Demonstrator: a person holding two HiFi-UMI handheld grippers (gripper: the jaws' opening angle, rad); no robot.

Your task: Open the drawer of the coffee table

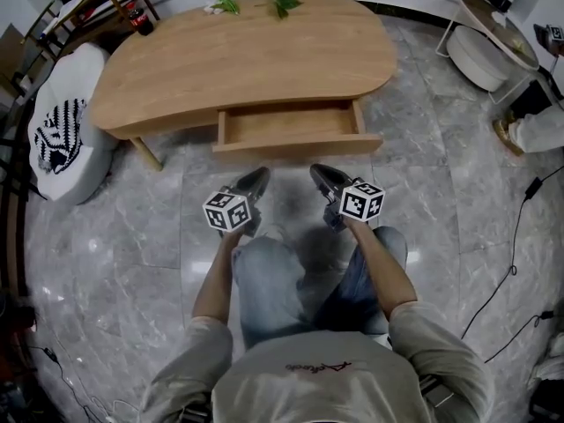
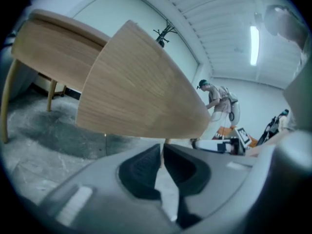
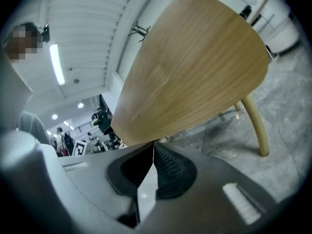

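Already the drawer [image 1: 286,126] stands pulled out of the coffee table [image 1: 247,55], so the left gripper [image 1: 259,177] and right gripper [image 1: 319,174], both pressed together empty in front of that table, could knock it shut.

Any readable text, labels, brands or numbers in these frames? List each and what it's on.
Red print on the person's grey shirt: too small and blurred to read.
Two white cubes with black square markers: coded patterns only, no letters or numbers.
Red label on the dark bottle: too small to read.
Nothing in any view can be quoted as legible text.
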